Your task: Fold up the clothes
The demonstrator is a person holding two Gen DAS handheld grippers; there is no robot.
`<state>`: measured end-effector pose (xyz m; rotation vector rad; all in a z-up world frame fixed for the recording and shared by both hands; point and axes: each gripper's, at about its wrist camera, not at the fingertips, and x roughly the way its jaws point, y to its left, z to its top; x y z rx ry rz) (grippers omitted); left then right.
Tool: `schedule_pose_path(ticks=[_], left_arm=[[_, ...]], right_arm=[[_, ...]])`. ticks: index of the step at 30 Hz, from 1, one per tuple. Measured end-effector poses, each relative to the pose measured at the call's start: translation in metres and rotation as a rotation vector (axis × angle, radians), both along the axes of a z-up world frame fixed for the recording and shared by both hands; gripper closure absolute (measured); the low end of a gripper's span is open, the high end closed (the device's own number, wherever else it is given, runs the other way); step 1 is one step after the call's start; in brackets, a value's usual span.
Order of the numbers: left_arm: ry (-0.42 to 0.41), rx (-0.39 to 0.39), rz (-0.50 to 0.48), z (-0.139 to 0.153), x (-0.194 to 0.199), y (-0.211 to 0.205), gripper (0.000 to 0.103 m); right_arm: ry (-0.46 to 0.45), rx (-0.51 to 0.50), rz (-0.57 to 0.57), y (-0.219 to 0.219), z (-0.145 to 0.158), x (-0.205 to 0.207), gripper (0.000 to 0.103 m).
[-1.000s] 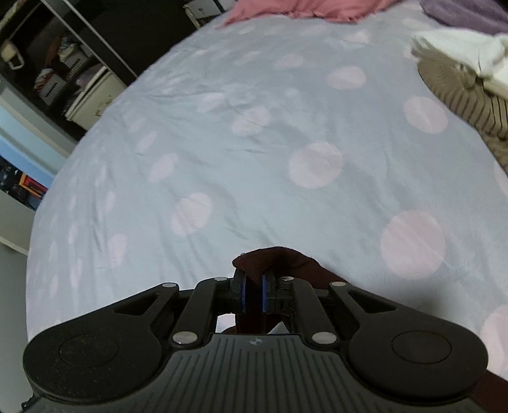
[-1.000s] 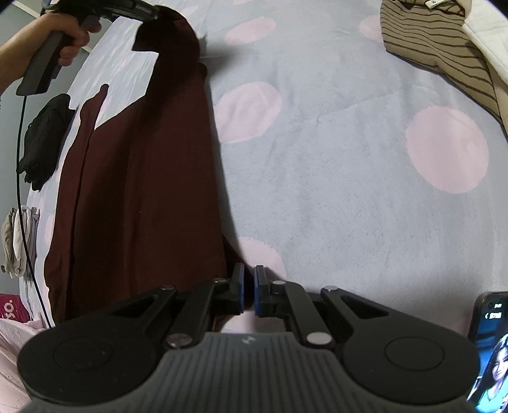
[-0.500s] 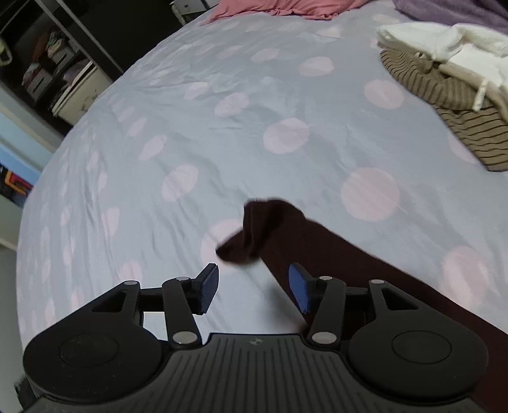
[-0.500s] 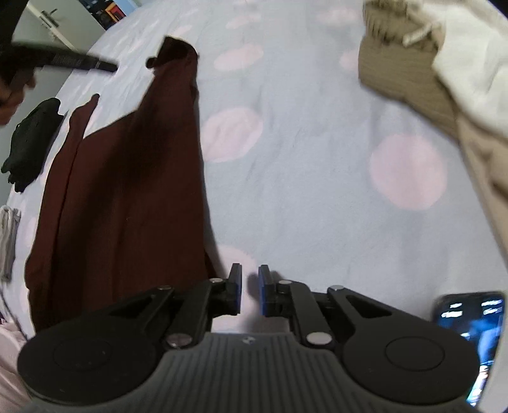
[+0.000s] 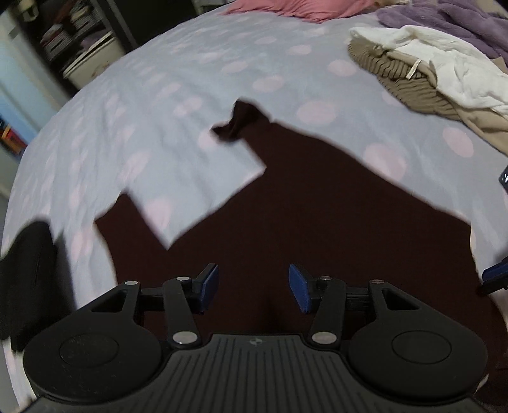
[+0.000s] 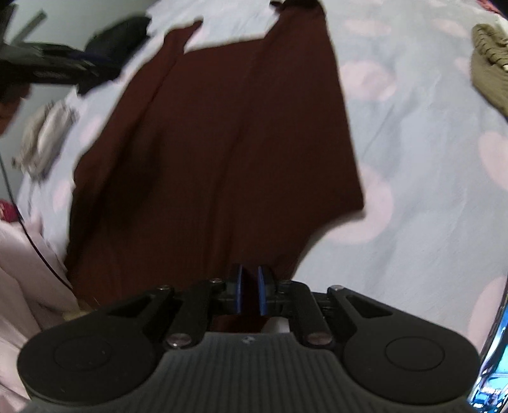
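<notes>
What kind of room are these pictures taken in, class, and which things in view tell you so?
Most likely a bedroom. A bed sheet with pink dots fills both views, a pink pillow lies at its far end, and loose clothes are heaped beside the dark red garment spread on it.

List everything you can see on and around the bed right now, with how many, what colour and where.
maroon garment: one, dark maroon, spread flat on the bedsheet.
bedsheet: one, pale blue with pink dots, under everything.
striped garment: one, tan, far right.
white garment: one, on the striped one.
pink fabric: one, far edge.
purple blanket: one, far right corner.
black item: one, left of the garment.
phone: one, lit, lower right.
left tongs: black, blue pads, open, above the garment.
right tongs: nearly closed, maroon cloth between the pads.
</notes>
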<state>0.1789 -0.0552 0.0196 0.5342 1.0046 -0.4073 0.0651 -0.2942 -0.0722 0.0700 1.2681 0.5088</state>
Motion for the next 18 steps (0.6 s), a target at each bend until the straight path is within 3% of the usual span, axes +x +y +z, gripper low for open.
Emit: schedule_pose_path(ticks=[4,9,13,18], left_arm=[[0.007,-0.035,0.083,0.003,-0.015,0.036,0.056],[0.003,-0.055,0.125,0.006,-0.027,0.065,0.056],[-0.021,-0.058,0.16,0.01,-0.024,0.085,0.056],[-0.035,-0.109,0.222,0.012,-0.015,0.11,0.056]], right_arm=[[0.034,-0.033,0.03,0.004,-0.011,-0.001,0.09],[0.057,-0.046,0.038,-0.003,0.005,0.005,0.089],[-0.002,-0.072,0.041,-0.006,0.031,0.028,0.089],[-0.162,-0.118,0.108,0.005,0.067,0.085,0.083]])
